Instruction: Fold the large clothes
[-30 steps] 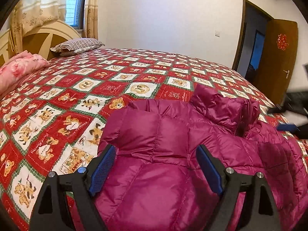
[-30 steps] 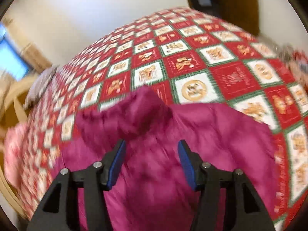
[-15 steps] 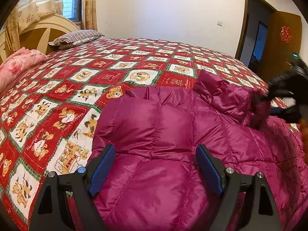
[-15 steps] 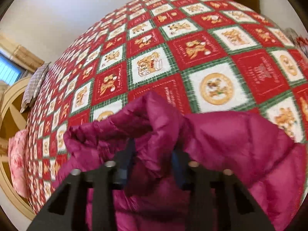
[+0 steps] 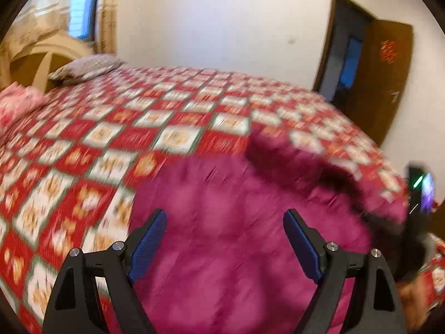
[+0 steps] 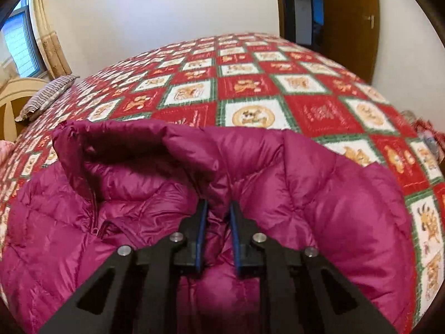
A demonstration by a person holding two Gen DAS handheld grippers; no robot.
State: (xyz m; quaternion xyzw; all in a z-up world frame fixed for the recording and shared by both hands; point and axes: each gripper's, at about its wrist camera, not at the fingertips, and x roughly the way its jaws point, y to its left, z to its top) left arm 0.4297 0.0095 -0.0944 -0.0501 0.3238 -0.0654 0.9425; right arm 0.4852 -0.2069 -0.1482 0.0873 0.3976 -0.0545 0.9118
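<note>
A magenta quilted down jacket lies on the bed, its collar standing up at the far side; it also shows, blurred, in the left wrist view. My right gripper is shut on a fold of the jacket just below the collar. Its body shows at the right edge of the left wrist view. My left gripper is open and empty, hovering above the jacket's left part.
The bed has a red, white and green patchwork quilt. A striped pillow and the wooden headboard are at far left, with a pink blanket. A brown door stands open at the right.
My right gripper has closed on the jacket near the collar and pulled it back toward me. My left gripper stays open and has swung, blurring its view.
</note>
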